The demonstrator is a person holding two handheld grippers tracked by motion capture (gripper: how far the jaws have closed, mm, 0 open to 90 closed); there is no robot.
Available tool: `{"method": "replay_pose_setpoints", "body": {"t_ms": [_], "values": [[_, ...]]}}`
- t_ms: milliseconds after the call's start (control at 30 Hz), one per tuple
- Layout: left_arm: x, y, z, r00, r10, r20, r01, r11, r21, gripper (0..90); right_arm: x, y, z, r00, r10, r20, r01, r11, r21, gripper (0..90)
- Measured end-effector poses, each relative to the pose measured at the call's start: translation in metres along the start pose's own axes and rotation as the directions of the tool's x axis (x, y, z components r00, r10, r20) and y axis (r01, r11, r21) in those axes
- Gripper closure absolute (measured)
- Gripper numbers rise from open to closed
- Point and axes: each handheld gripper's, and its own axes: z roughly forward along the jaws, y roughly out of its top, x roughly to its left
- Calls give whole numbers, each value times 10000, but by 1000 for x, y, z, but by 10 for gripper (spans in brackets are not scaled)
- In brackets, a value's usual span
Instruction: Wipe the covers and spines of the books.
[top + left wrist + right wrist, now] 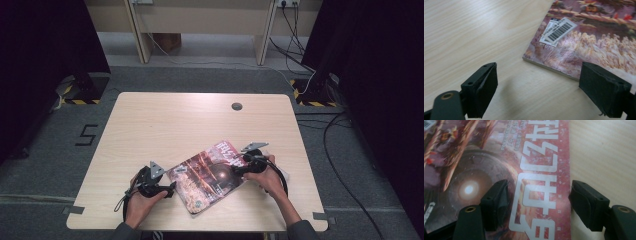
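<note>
On the table, a glossy reddish magazine lies closed.

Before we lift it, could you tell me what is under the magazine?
The magazine lies flat on the table, its edge flush with the wood in the left gripper view. Anything beneath its middle is covered. Both claws, left and right, are open.

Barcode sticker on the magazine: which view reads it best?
The left gripper view: the barcode sticker lies close and sharp near the magazine corner, bars distinct. In the high view it is a tiny pale patch. The right gripper view catches a sliver at its top-left edge.
</note>
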Motion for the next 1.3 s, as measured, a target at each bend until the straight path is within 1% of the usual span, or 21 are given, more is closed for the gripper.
{"method": "replay_pose_setpoints", "body": {"t_ms": [33, 133, 200, 233, 300, 333, 400, 467, 500, 533, 600, 667, 733, 767, 833, 867, 933, 1033, 1200, 1233, 1300], "values": [[2, 1, 1, 10000, -21, -73, 21, 10000, 11, 149, 1, -4, -3, 10000, 49, -47, -49, 10000, -5, 322], [6, 2, 3, 9998, -38, -193, 38, 10000, -9, 172, 7, -11, -10, 9999, -166, -38, 166, 9998, 80, 324], [6, 1, 3, 9998, -131, -132, 131, 9999, -7, 195, 10, -15, -13, 9996, -289, -3, 289, 9996, 64, 325], [6, 0, 2, 9998, -187, -75, 187, 9998, -6, 202, 11, -16, -14, 9997, -237, 49, 237, 9997, 41, 333], [4, -1, 0, 9993, -342, 173, 342, 9994, 1, 205, 11, -16, -15, 9994, -284, 175, 284, 9996, -33, 341], [1, -1, -3, 9989, -357, 320, 358, 9993, -44, 203, 10, -16, -14, 9993, -293, 245, 296, 9995, -120, 340], [-7, -4, -10, 9978, -235, 613, 242, 9996, -109, 200, 7, -16, -14, 9996, -80, 288, 86, 9997, -222, 340], [-15, -6, -16, 9960, -20, 892, 33, 9999, -140, 200, 5, -17, -13, 9998, 146, 114, -143, 9995, -273, 345], [-18, -6, -17, 9948, 89, 1013, -78, 9999, -110, 200, 4, -17, -13, 9998, 146, 118, -142, 9993, -331, 345], [-22, -7, -18, 9936, 97, 1125, -85, 9999, -118, 200, 4, -16, -13, 9999, 121, 111, -117, 9992, -376, 344], [-30, -8, -20, 9901, 70, 1403, -54, 9999, -118, 198, 4, -15, -13, 9995, 298, 64, -295, 9984, -475, 338], [-38, -9, -20, 9862, 248, 1634, -241, 9997, -65, 196, 2, -12, -11, 9989, 463, -19, -463, 9967, -665, 329], [-44, -9, -20, 9840, 393, 1739, -401, 9992, 7, 197, 1, -9, -8, 9980, 619, -89, -624, 9959, -662, 327], [-45, -9, -19, 9835, 408, 1761, -415, 9991, 0, 196, 1, -8, -6, 9984, 564, -21, -564, 9962, -661, 327], [-46, -8, -17, 9840, 430, 1730, -437, 9990, 2, 189, 3, -8, -3, 9982, 589, -82, -592, 9968, -538, 327], [-44, -8, -16, 9839, 347, 1752, -356, 9994, 20, 180, 3, -7, -1, 9988, 469, -121, -474, 9978, -470, 326], [-42, -9, -15, 9839, 179, 1779, -189, 9998, 37, 165, 5, -7, 0, 9985, 533, -122, -538, 9976, -431, 318], [-40, -8, -14, 9845, 258, 1736, -269, 9996, 39, 163, 6, -7, 0, 9986, 519, -58, -521, 9980, -367, 315], [-35, -7, -14, 9883, 429, 1467, -451, 9989, 121, 157, 14, -14, -7, 9989, 464, 95, -462, 9987, -210, 307], [-33, -7, -14, 9890, 439, 1416, -459, 9989, 115, 157, 15, -16, -9, 9995, 294, 101, -293, 9994, -180, 307], [-28, -7, -14, 9907, 337, 1319, -361, 9992, 162, 157, 19, -19, -14, 9996, 247, 94, -247, 9997, -56, 306]]}}
